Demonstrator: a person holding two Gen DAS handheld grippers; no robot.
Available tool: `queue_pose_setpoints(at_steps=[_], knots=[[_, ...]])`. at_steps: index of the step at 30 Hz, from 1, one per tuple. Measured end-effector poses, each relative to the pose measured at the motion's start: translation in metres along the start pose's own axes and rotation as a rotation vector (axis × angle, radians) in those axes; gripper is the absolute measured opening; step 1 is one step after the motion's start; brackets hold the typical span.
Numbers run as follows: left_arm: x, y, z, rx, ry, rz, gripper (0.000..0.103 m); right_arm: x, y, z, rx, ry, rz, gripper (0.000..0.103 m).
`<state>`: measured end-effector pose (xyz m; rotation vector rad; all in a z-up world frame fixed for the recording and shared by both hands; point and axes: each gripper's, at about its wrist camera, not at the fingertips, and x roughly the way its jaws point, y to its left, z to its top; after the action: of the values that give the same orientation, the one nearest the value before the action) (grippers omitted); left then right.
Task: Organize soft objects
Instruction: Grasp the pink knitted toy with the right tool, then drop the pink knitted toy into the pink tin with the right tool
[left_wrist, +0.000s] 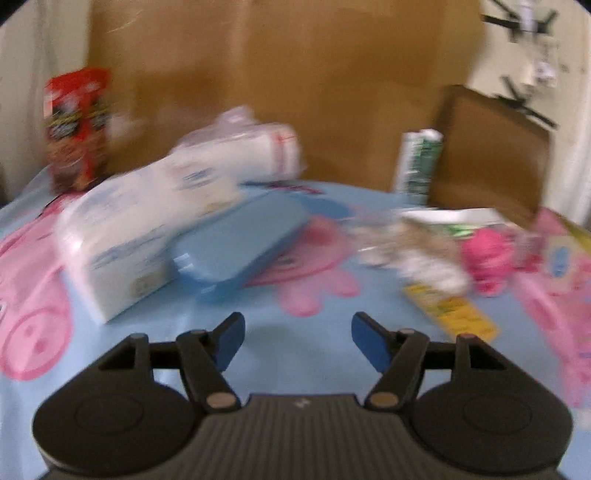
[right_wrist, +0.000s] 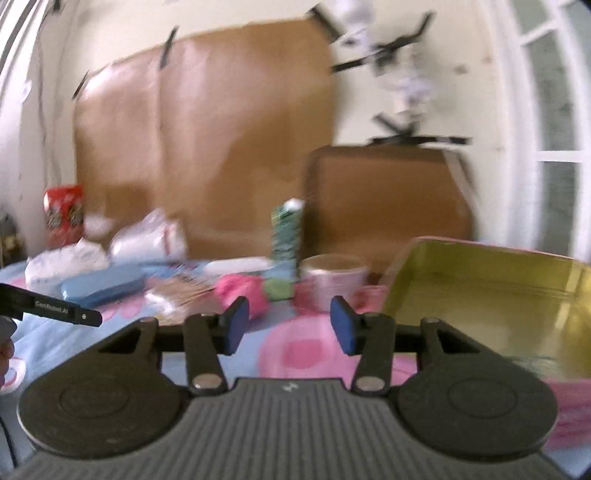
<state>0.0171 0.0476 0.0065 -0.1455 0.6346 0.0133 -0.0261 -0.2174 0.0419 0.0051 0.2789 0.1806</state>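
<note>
On the bed sheet (left_wrist: 314, 354), L gripper (left_wrist: 297, 338) fingers apart, empty; tissue pack (left_wrist: 140, 229) by far-left edge. R gripper (right_wrist: 289, 325) fingers apart, empty; pink soft toy (right_wrist: 240, 291) mid-sheet, box (right_wrist: 491, 306) right edge.

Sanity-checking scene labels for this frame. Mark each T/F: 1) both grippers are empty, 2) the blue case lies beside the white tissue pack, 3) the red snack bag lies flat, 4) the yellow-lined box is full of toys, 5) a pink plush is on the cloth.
1) True: the left gripper and the right gripper both stand open with nothing between the pads.
2) True: the blue case lies right against the white tissue pack.
3) False: the red snack bag stands upright at the back.
4) False: the visible inside of the yellow-lined box is bare.
5) True: the pink plush sits on the cloth.
</note>
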Motion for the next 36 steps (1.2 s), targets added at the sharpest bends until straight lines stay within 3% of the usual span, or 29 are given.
queue_pose_setpoints(at_steps=[3, 8, 10, 11, 12, 16, 20, 24, 26, 29, 31, 33, 35, 36], knots=[[-0.007, 0.004, -0.001, -0.009, -0.054, -0.039, 0.068, 0.041, 0.021, 0.008, -0.025, 0.064, 0.023, 0.055], [-0.008, -0.02, -0.006, 0.149, -0.122, -0.008, 0.068, 0.113, 0.034, 0.014, -0.064, 0.202, -0.003, 0.075], [-0.009, -0.018, -0.006, 0.135, -0.131, -0.016, 0.068, 0.137, 0.034, 0.011, -0.043, 0.258, 0.001, 0.065], [-0.009, -0.014, -0.005, 0.115, -0.129, -0.024, 0.068, 0.14, 0.031, 0.01, -0.011, 0.283, 0.033, 0.042], [-0.009, -0.01, -0.005, 0.094, -0.126, -0.031, 0.068, 0.139, 0.029, 0.01, 0.018, 0.295, 0.044, 0.042], [-0.011, 0.0, -0.003, 0.047, -0.116, -0.072, 0.068, 0.089, 0.024, 0.003, 0.04, 0.272, 0.054, 0.042], [-0.014, -0.001, -0.004, 0.067, -0.111, -0.127, 0.069, 0.015, 0.024, -0.014, -0.001, 0.233, 0.065, 0.043], [-0.017, -0.005, -0.002, 0.039, -0.022, -0.344, 0.069, -0.032, 0.027, -0.036, -0.031, 0.209, 0.063, 0.048], [-0.024, -0.02, -0.003, 0.027, 0.014, -0.465, 0.071, -0.039, 0.031, -0.043, -0.06, 0.209, 0.045, 0.05], [-0.031, -0.057, -0.006, 0.083, 0.056, -0.568, 0.079, -0.029, 0.035, -0.046, -0.056, 0.226, 0.058, 0.054], [-0.03, -0.086, -0.011, 0.148, 0.107, -0.606, 0.079, -0.022, 0.036, -0.046, -0.052, 0.226, 0.069, 0.054], [-0.026, -0.113, -0.018, 0.21, 0.137, -0.596, 0.079, -0.02, 0.036, -0.048, -0.05, 0.217, 0.072, 0.054], [-0.02, -0.13, -0.019, 0.231, 0.155, -0.61, 0.066, -0.021, 0.033, -0.05, -0.027, 0.22, 0.068, 0.048], [-0.018, -0.135, -0.017, 0.219, 0.168, -0.633, 0.058, -0.02, 0.03, -0.049, -0.012, 0.221, 0.059, 0.036]])
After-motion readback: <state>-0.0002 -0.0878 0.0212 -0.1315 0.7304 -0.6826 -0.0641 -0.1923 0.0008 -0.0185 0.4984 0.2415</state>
